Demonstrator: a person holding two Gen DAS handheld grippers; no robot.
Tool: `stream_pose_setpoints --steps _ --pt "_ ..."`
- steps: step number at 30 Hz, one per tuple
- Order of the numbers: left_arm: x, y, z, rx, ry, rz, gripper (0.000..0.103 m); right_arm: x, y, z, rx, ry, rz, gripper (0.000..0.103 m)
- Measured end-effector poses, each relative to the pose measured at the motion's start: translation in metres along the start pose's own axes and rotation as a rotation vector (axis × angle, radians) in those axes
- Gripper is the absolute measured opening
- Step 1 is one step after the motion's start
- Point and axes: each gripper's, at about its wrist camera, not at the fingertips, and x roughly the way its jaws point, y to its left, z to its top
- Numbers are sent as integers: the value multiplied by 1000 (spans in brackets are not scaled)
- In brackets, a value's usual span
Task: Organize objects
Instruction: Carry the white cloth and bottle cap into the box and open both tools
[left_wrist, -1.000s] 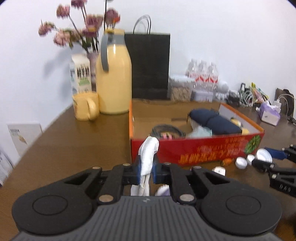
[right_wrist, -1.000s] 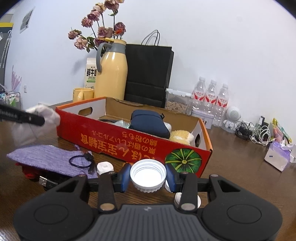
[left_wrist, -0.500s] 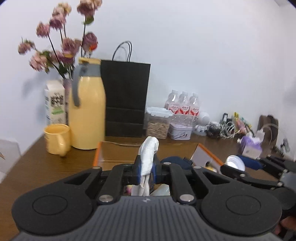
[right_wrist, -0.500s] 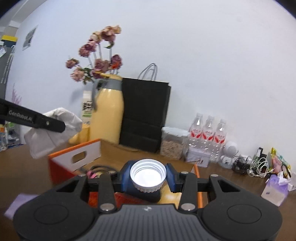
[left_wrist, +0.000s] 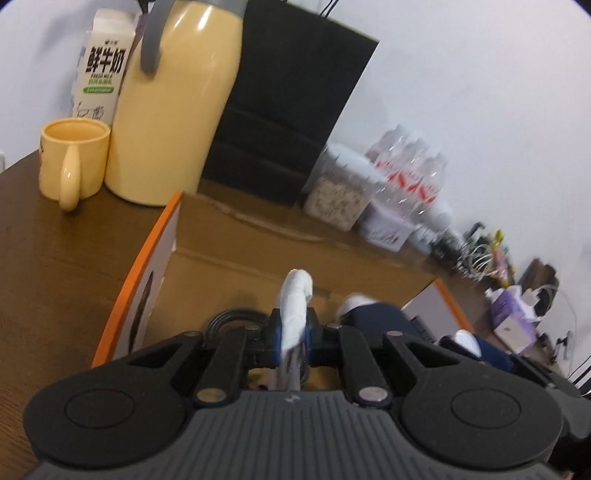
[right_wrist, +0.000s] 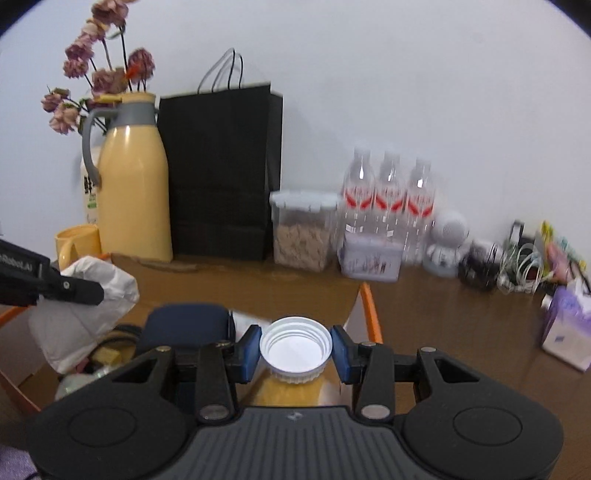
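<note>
My left gripper (left_wrist: 293, 336) is shut on a crumpled white paper bag (left_wrist: 294, 314) and hangs over the open cardboard box (left_wrist: 155, 254) with the orange rim. The same white bag (right_wrist: 85, 314) shows at the left of the right wrist view, pinched by the left gripper's fingers (right_wrist: 74, 286). My right gripper (right_wrist: 294, 350) is shut on a white plastic lid (right_wrist: 294, 349), open side towards the camera, above the box's right part. Inside the box lie a dark blue pouch (right_wrist: 184, 325), a black coiled cable (left_wrist: 229, 319) and a yellow item (right_wrist: 291, 391).
Behind the box stand a yellow thermos jug (right_wrist: 133, 192), a yellow mug (left_wrist: 74, 162), a milk carton (left_wrist: 103, 66), a black paper bag (right_wrist: 221, 173), a cereal container (right_wrist: 303, 229) and three water bottles (right_wrist: 388, 199). Cables (right_wrist: 517, 266) and a purple tissue pack (right_wrist: 569, 328) lie at the right.
Both grippers have travelled forward from the table in front of the box to above its inside, still gripping the bag and the lid. The left gripper has rolled, tilting its view.
</note>
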Motion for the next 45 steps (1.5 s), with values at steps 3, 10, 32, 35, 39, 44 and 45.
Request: stream_pose_setpoints --steps 3,10,32,35,39,44,45 --pt "-2 -5 -5 44 -16 35 24 0 4 -5 -18 8 6 39" --pt "-32 -34 -21 216 -210 151 101 -10 0 -6 9 -25 -8 68" --pt "-58 -56 -27 285 -306 183 103 -45 0 -1 20 -152 2 103" --pt "-66 -61 -27 298 -319 181 103 -53 1 0 15 -172 4 103" --pt "-79 -69 -30 321 -329 176 103 -66 4 4 2 -191 12 103" --pt "-96 -75 -38 335 -317 167 103 -87 8 6 -19 -202 13 103" --pt "-99 -75 -40 336 -314 171 103 -91 9 5 -21 -201 14 103"
